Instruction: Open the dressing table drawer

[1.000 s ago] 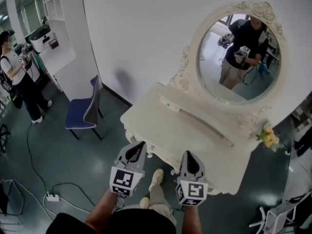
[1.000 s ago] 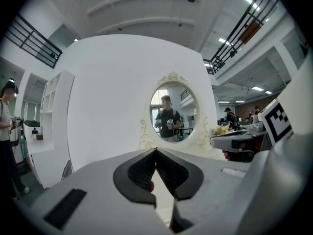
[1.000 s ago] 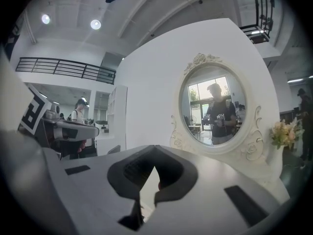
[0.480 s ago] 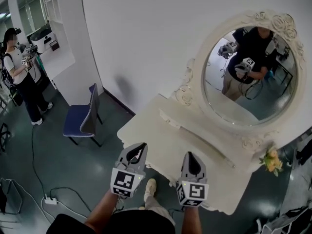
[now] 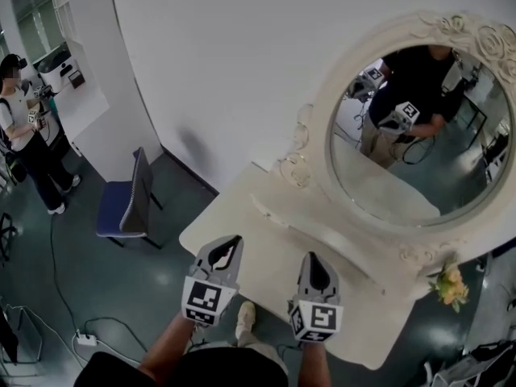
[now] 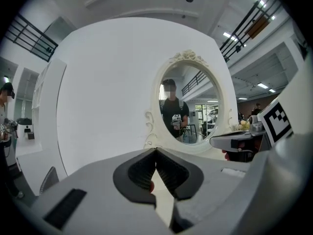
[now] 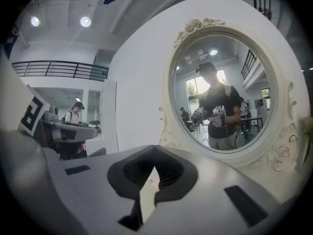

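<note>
I am standing in what looks like a large indoor hall with a mock bedroom corner set up in it, more test studio than home. A cream dressing table (image 5: 242, 240) with a carved oval mirror (image 5: 419, 135) stands against a bare white partition wall (image 5: 226, 55), and a blue chair (image 5: 121, 208) is near it. Across the dark floor (image 5: 137, 289) trail a loose cable (image 5: 53, 264) and a power strip (image 5: 83, 341). High overhead, a balcony railing (image 7: 63, 70) runs below round ceiling lights (image 7: 85, 21). A person (image 5: 24, 127) in a headset stands off to the side.
</note>
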`<state>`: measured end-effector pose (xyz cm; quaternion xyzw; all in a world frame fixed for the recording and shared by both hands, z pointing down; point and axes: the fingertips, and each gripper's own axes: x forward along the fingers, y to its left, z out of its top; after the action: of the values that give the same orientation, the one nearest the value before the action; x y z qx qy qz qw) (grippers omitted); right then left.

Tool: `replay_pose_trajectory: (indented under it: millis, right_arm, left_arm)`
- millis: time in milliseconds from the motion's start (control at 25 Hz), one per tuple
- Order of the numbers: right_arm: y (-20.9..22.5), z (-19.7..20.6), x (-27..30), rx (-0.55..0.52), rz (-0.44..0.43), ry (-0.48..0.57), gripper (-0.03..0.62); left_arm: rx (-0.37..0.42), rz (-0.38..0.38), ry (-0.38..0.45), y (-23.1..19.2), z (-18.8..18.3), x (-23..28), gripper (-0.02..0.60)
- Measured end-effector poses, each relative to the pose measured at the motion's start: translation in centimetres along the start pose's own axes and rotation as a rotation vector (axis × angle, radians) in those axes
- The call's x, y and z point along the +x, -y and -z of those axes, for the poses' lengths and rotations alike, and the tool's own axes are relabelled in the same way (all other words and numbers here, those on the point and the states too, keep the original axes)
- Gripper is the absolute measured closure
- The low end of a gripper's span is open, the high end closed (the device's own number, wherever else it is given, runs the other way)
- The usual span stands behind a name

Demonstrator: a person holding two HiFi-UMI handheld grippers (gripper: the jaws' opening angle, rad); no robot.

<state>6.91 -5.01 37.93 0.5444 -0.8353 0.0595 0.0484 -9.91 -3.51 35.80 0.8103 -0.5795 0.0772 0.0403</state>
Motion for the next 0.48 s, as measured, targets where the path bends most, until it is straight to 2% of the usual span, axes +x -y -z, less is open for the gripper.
replay_pose_trajectory:
  millis: [480]
  right_arm:
    - [3.5, 1.8, 5.0, 0.039, 0.034, -0.040, 0.596]
  left_arm:
    - [0.000, 0.063, -0.066, -0.5, 1.0, 6.8, 0.578]
